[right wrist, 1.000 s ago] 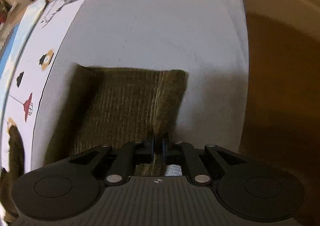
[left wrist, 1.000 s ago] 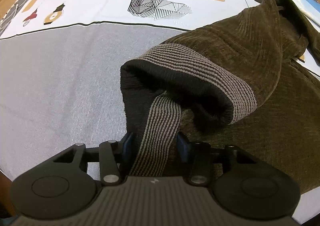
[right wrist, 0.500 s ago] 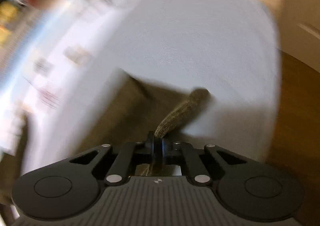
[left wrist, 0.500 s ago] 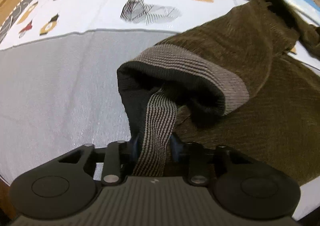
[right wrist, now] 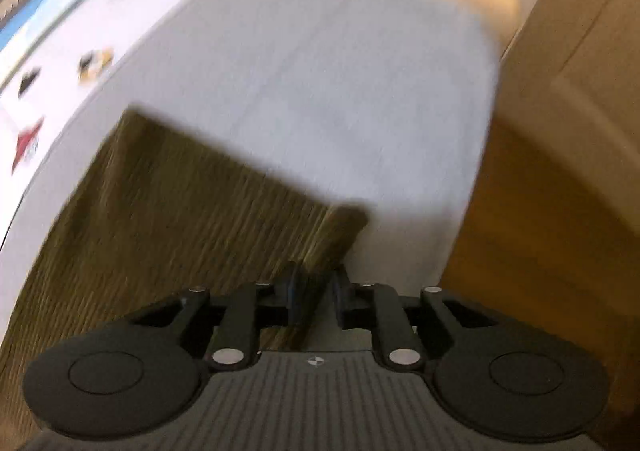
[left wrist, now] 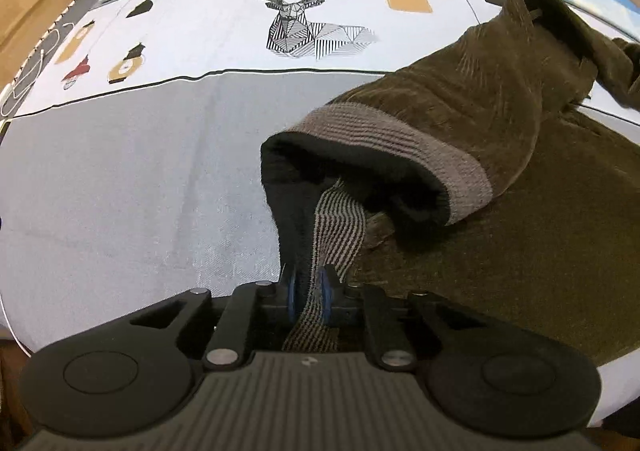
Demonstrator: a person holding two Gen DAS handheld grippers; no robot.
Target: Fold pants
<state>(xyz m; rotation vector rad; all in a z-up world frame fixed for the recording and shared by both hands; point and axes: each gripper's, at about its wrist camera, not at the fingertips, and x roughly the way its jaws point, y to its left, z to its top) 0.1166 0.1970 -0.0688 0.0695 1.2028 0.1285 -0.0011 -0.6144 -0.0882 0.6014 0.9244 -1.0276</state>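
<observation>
Olive corduroy pants [left wrist: 480,99] lie on a grey bed sheet [left wrist: 120,191], the waist end bunched up and open. The striped grey waistband [left wrist: 340,223] runs down between the pads of my left gripper [left wrist: 308,287]. Its jaws are closing and pinch the band. The right wrist view is blurred. It shows a flat pant leg [right wrist: 180,203] with its hem corner [right wrist: 344,223] reaching between the fingers of my right gripper [right wrist: 316,287]. The right jaws are opening, and a small gap shows beside the cloth.
A printed sheet with a deer drawing [left wrist: 304,31] and lamp motifs covers the far part of the bed. The bed edge drops to a wooden floor [right wrist: 540,211] on the right, with a pale cabinet or door [right wrist: 592,11] beyond it.
The left jaws went from wide apart to pinched on the striped waistband and rose slightly. The right gripper rolled, its jaws parted, and the pinched hem fold sank back toward the sheet.
</observation>
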